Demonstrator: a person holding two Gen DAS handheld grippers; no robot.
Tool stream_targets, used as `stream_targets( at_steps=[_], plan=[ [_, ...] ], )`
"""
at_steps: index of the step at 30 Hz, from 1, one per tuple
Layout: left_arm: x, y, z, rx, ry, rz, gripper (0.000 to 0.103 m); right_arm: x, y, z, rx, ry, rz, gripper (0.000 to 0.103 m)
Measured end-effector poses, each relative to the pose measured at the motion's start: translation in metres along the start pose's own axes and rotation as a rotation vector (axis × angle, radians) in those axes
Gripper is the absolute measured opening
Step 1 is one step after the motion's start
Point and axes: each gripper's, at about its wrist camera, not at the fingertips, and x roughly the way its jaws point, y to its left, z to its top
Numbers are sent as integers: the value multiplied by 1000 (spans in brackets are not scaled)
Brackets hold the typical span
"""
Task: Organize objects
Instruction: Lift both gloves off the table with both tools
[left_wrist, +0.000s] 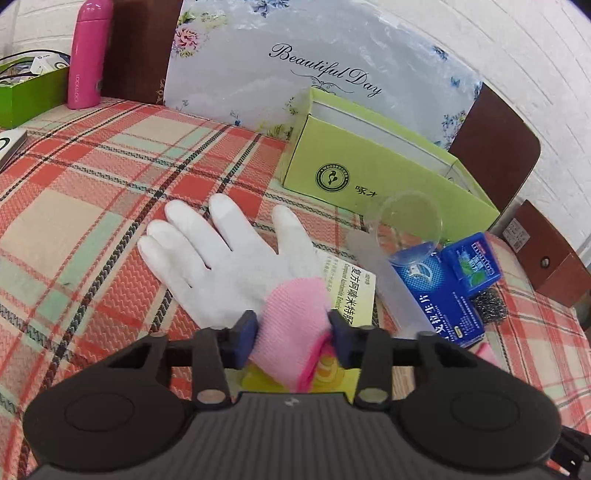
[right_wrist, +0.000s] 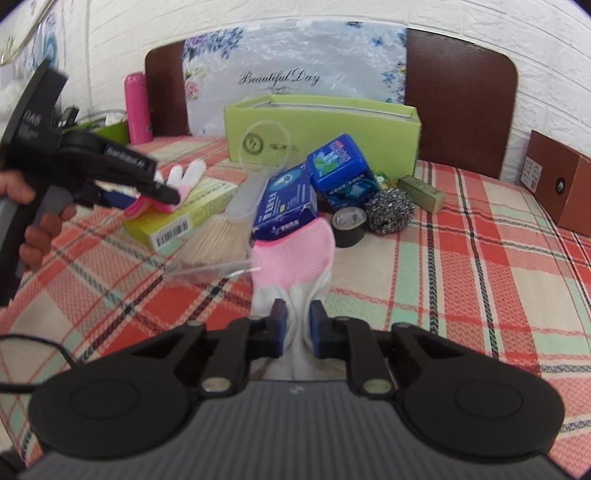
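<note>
Both grippers clamped on gloves, left gripper (left_wrist: 292, 334) on pink cuff (left_wrist: 291, 314), right gripper (right_wrist: 297, 326) on white glove (right_wrist: 295, 295), probably for pairing near green box (right_wrist: 321, 122).

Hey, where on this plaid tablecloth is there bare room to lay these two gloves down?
Bare cloth lies left of the white glove, toward the pink bottle, and right of the steel scourer, before the brown box. It is crowded in the middle, before the green box: blue packets, tape roll, clear cup.
</note>
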Motion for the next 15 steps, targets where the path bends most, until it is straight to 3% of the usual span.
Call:
stream_targets(
  at_steps=[1, 4, 12, 15],
  plan=[
    [-3, -1, 0, 18, -6, 9, 26, -1, -3, 2, 21, -12, 1, 12],
    [-11, 4, 3, 23, -6, -6, 16, -7, -11, 9, 67, -55, 5, 5],
    [-45, -3, 20, 48, -66, -108, 13, -21, -25, 34, 119, -147, 39, 5],
    [-60, -15, 28, 80, -110, -142, 13, -19, -26, 40, 103, -125, 54, 5]
  ],
)
